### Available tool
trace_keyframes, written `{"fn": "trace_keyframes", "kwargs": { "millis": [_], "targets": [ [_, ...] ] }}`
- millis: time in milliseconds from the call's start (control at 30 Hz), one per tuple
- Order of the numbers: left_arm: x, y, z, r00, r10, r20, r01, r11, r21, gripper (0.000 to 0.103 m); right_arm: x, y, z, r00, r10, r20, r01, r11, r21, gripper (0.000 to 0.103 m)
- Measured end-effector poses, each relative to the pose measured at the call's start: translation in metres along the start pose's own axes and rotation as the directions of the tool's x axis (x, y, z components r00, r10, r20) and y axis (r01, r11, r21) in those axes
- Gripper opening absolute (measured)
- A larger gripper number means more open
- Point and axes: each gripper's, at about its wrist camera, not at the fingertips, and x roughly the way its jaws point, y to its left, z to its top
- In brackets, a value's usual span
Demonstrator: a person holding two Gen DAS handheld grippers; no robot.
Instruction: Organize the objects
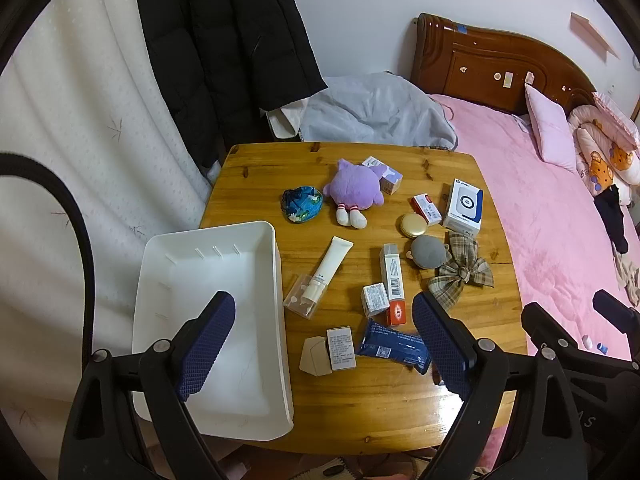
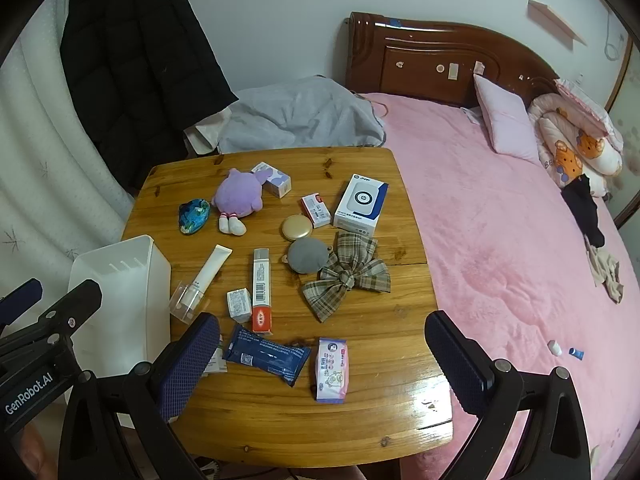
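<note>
A white bin (image 1: 208,320) sits on the left edge of the wooden worktop (image 1: 360,400), holding nothing. The left gripper (image 1: 324,344) hovers above the near edge with its jaws spread wide and gripping nothing, one pad over the bin, the other over the worktop.

Just right of the bin lie a white tube (image 1: 330,268), its cap end in a clear plastic holder, and nearer the front a small white carton (image 1: 341,347) beside a beige card (image 1: 316,355). Further back are a blue patterned pouch (image 1: 302,204) and a purple plush toy (image 1: 356,190), with a small lilac box (image 1: 384,172) touching the plush.

In the middle stand a long white-and-red box (image 1: 393,284), a small grey-white box (image 1: 375,299) against it, and a dark blue packet (image 1: 394,346) in front. A pink wipes pack (image 2: 332,368) lies just right of that packet.

Further right come a gold round compact (image 1: 412,225), a red-and-white box (image 1: 427,209), a grey round pouch (image 1: 429,252), a plaid bow (image 1: 460,274) and a white-and-blue box (image 1: 464,208).

The right gripper (image 2: 320,360) hangs over the front of the worktop, jaws wide apart and holding nothing. A pink bed (image 2: 500,240) borders the worktop on the right.
</note>
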Motion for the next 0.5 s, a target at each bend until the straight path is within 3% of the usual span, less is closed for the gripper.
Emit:
{"fn": "trace_keyframes", "kwargs": {
  "millis": [500],
  "targets": [
    [-0.0004, -0.0006, 0.0013, 1.0, 0.002, -0.004, -0.002, 1.0, 0.003, 0.092, -0.0018, 0.0001, -0.0004, 1.0, 0.0, 0.0, 0.0, 1.0, -0.001, 0.103]
  ]
}}
